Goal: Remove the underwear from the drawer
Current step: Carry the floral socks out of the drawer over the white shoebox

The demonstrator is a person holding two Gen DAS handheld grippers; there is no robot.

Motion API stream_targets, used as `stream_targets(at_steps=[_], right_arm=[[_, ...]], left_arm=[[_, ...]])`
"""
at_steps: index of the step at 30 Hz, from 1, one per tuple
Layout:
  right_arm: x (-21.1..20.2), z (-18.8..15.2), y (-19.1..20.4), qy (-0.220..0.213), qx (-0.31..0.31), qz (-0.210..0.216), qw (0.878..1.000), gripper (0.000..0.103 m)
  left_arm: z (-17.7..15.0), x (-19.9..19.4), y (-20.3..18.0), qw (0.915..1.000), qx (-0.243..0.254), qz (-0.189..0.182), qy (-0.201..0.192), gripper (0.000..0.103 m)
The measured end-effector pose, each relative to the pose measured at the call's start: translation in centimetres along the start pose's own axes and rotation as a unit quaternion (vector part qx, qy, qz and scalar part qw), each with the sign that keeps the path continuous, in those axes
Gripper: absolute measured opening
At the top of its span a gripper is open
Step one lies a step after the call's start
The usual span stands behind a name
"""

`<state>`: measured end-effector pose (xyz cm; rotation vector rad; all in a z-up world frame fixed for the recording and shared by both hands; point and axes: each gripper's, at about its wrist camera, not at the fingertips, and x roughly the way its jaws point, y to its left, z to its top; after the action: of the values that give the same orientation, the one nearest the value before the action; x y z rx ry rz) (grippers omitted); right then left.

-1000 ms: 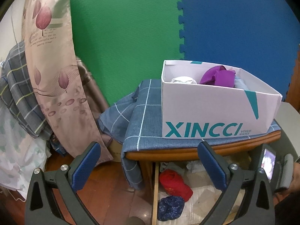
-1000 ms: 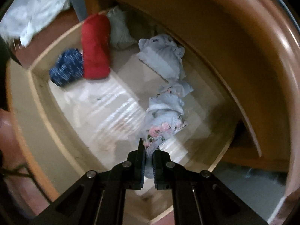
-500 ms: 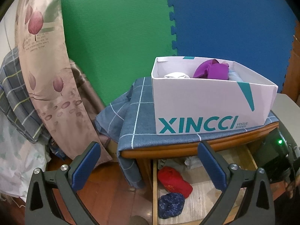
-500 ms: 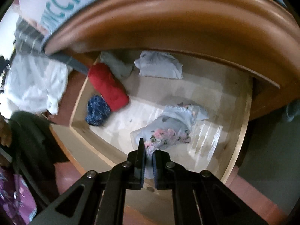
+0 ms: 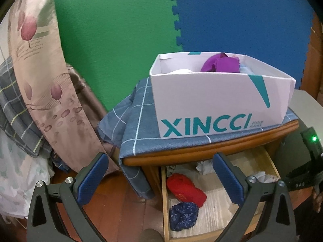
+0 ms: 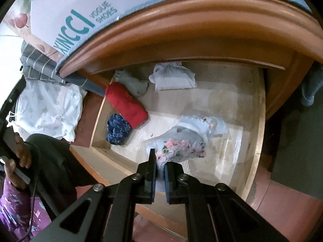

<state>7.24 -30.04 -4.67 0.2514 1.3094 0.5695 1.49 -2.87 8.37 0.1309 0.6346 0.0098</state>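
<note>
My right gripper (image 6: 159, 167) is shut on pale blue floral underwear (image 6: 182, 141) and holds it lifted over the open wooden drawer (image 6: 259, 141). In the drawer lie a red piece (image 6: 127, 104), a dark blue patterned piece (image 6: 118, 129), a grey piece (image 6: 131, 82) and a pale blue piece (image 6: 173, 77). My left gripper (image 5: 161, 179) is open and empty, in front of the nightstand, above the drawer (image 5: 164, 197). The red piece (image 5: 186, 187) and the dark blue piece (image 5: 183, 215) show between its fingers.
A white XINCCI shoe box (image 5: 218, 109) with purple cloth (image 5: 222, 64) stands on the blue checked cloth (image 5: 139, 129) covering the nightstand. Curtains (image 5: 46, 92) and bedding hang at the left. Green and blue foam mats cover the wall. A person's hand (image 6: 18, 161) is at the left.
My right gripper has pulled back and up with the floral underwear, out from under the nightstand top. My left gripper has drifted left, showing more of the drawer.
</note>
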Motion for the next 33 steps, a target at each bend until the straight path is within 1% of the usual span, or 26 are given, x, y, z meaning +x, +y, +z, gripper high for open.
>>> stream_targets(at_steps=[8, 21, 27, 33], right_arm=[[-1.2, -1.2, 0.4, -0.012, 0.008, 0.011, 1.0, 0.006], [-3.9, -2.5, 1.8, -0.037, 0.013, 0.029, 0.999, 0.006], [-6.5, -3.0, 3.4, -0.054, 0.006, 0.046, 0.997, 0.006], [-11.0, -2.4, 6.2, -0.089, -0.018, 0.068, 0.994, 0.006]], left_arm=[[-0.1, 0.2, -0.7, 0.9998, 0.02, 0.002, 0.005, 0.103], [-0.4, 0.2, -0.8, 0.9997, 0.022, 0.004, 0.007, 0.103], [-0.3, 0.2, -0.8, 0.9997, 0.023, 0.004, 0.007, 0.103], [-0.3, 0.2, -0.9, 0.9997, 0.023, 0.004, 0.007, 0.103]])
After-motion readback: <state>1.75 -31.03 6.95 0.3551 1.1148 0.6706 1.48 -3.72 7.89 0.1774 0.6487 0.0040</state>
